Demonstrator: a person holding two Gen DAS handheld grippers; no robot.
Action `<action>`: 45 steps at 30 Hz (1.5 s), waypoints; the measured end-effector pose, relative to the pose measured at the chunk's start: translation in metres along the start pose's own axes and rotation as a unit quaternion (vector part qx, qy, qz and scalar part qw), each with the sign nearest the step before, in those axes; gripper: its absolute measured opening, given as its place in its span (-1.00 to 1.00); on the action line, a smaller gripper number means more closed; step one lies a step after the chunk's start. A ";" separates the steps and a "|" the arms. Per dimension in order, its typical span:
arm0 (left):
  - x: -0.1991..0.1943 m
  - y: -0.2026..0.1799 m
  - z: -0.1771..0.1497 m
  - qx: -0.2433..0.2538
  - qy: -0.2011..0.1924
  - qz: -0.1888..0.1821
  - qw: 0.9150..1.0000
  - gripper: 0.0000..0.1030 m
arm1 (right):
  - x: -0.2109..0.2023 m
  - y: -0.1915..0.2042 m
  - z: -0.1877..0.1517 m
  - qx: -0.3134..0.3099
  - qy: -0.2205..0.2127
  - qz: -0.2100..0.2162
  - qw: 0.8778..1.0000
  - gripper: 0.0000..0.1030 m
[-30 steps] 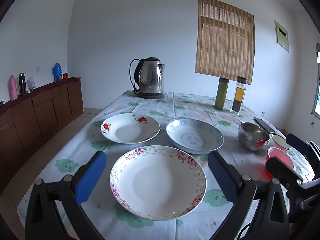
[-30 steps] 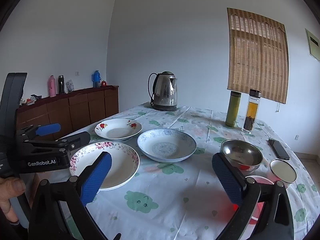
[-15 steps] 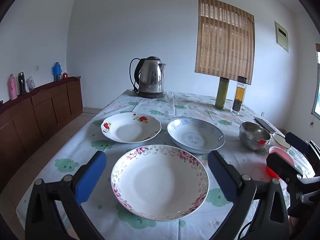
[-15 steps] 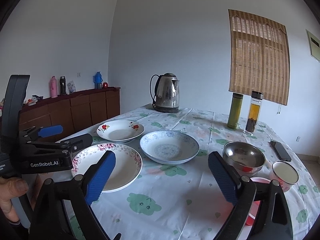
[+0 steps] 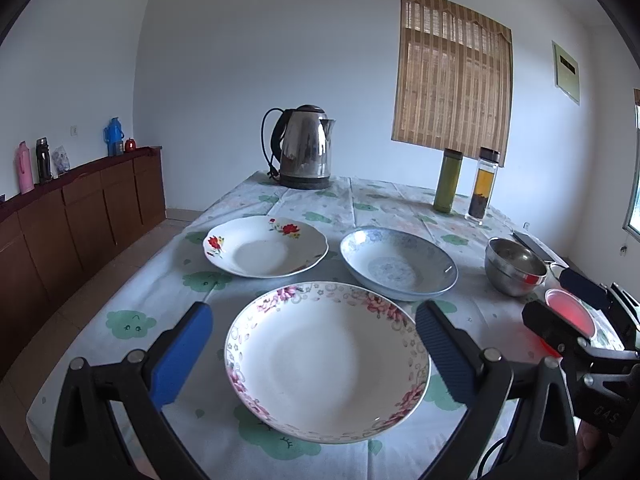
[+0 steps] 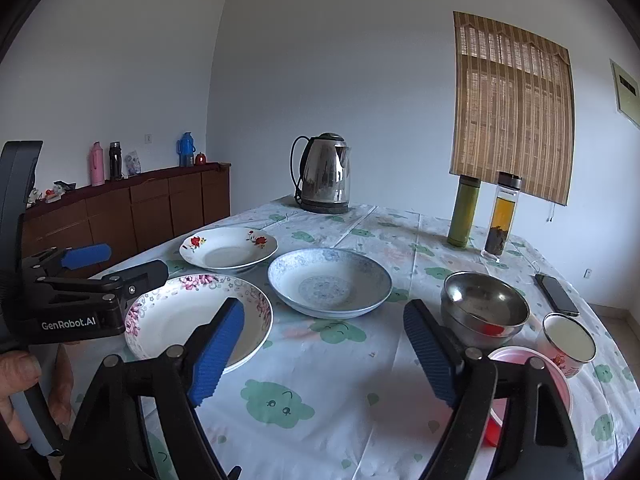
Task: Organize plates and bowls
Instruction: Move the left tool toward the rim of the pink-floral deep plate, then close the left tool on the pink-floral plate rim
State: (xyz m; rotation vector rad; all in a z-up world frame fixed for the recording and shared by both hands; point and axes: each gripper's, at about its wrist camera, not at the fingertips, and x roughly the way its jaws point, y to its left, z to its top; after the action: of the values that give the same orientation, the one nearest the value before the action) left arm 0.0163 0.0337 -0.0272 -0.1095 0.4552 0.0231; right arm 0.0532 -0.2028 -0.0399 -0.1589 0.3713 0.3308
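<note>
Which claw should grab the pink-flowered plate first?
Left. The left claw is open and already straddles the plate. The right claw, closing on nothing, faces bare cloth beside it.

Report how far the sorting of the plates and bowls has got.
Nothing looks done: the pink-flowered plate, red-flowered plate, blue patterned bowl, steel bowl and pink bowl all lie singly on the tablecloth. In hand: nothing. The left hand-held gripper is open, straddling the pink-flowered plate without touching it; the right hand-held gripper is closing on empty air. All stacking is left.
</note>
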 end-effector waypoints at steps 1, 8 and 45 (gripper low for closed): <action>0.001 0.001 0.000 0.000 0.001 0.001 1.000 1.00 | 0.002 0.000 0.000 0.000 0.002 0.001 1.000 0.58; 0.013 0.014 -0.005 -0.008 0.019 0.014 1.000 0.98 | 0.019 0.009 0.001 -0.005 0.022 0.018 1.000 0.33; 0.069 0.060 -0.029 -0.054 0.164 0.015 0.985 -0.64 | 0.123 0.041 -0.012 -0.047 0.198 0.103 0.974 -0.70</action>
State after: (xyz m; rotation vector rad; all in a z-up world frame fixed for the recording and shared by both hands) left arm 0.0629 0.0895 -0.0897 -0.2141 0.7846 0.0604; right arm 0.1438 -0.1319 -0.1014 -0.2811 0.7718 0.5249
